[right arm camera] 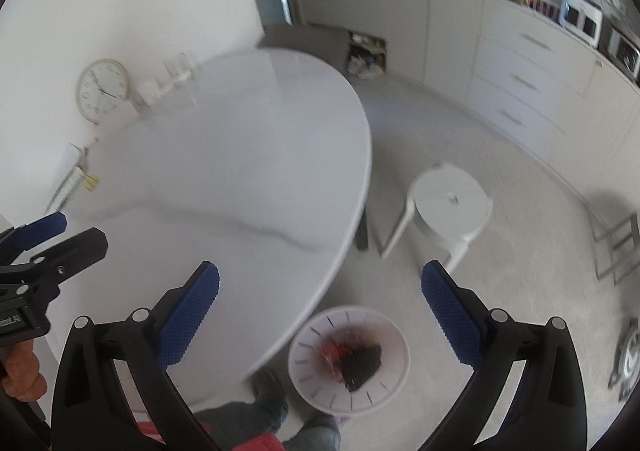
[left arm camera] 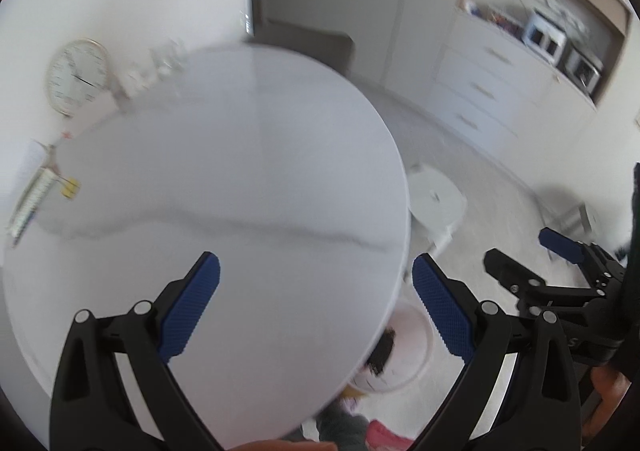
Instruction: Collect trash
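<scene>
- Your left wrist view looks down from above the round white table [left arm camera: 240,179], close over its near edge.
- Your right wrist view sits further right, over the floor bin [right arm camera: 349,361].
- Both share the table, wall clock [left arm camera: 76,77], and stool [right arm camera: 452,207].

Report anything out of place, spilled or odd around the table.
Nothing spilled or damaged stands out. The white bin on the floor by the round table holds dark and red trash. The wall clock appears tilted, which may be only lens distortion. Both views are blurred.
</scene>
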Demonstrator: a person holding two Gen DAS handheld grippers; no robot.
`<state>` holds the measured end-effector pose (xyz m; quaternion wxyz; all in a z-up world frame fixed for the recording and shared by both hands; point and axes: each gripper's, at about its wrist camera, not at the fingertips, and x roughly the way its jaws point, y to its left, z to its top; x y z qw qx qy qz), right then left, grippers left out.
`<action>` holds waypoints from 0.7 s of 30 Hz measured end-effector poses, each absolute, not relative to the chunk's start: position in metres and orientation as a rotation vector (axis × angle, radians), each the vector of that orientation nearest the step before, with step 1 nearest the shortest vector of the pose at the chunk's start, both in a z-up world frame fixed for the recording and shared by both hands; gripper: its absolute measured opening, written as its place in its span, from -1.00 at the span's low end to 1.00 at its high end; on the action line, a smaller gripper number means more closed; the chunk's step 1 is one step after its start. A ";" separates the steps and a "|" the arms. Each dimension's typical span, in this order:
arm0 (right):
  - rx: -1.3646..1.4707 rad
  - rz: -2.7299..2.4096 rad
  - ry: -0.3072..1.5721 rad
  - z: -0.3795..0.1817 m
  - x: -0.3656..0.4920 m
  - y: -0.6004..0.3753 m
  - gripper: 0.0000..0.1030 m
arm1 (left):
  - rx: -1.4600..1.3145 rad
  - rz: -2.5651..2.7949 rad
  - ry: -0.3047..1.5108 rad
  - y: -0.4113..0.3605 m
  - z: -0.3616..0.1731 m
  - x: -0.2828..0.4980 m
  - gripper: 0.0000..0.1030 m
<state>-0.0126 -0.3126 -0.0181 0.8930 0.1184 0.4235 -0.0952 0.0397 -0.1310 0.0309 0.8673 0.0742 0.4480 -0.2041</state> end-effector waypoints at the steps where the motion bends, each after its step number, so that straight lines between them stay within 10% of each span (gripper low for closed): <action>1: 0.237 -0.187 0.858 -0.007 -0.008 -0.310 0.95 | 0.145 -0.396 0.908 -0.124 0.044 0.042 0.80; 21: 0.036 0.063 0.359 0.208 0.030 -0.217 0.95 | -0.064 -0.021 0.483 -0.010 0.229 0.062 0.85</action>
